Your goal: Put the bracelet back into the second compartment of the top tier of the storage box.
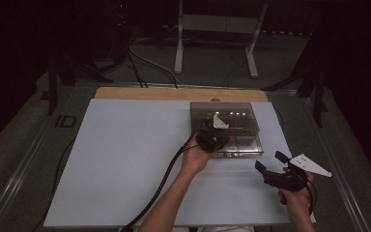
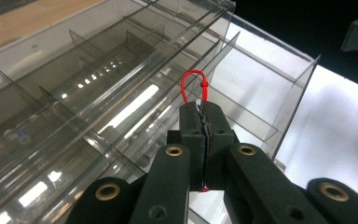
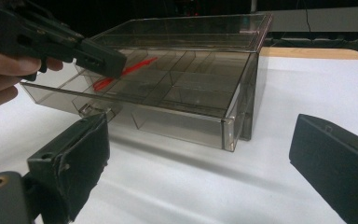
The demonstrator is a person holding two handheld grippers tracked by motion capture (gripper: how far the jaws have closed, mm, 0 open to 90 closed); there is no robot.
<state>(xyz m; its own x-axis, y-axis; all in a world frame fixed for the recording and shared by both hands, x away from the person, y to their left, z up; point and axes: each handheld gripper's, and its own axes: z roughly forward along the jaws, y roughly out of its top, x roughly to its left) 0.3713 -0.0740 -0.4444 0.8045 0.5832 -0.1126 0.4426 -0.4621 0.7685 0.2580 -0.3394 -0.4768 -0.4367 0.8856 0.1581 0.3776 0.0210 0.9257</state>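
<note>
Leftward, the left tongs (image 2: 201, 108) are clenched on a red string (image 2: 192, 84), holding it over the clear box (image 1: 244, 126) standing on the white desk (image 1: 125, 154); farther right, the right tongs (image 1: 270, 162) hang released, well apart from the box

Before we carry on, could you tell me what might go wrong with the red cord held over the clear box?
The left gripper pinches the red cord only at its jaw tips, so it could slip out. The clear compartment box has thin dividers; the cord may land in the wrong one. The right gripper stands open, apart from the box, so a nudge could shift it.
</note>
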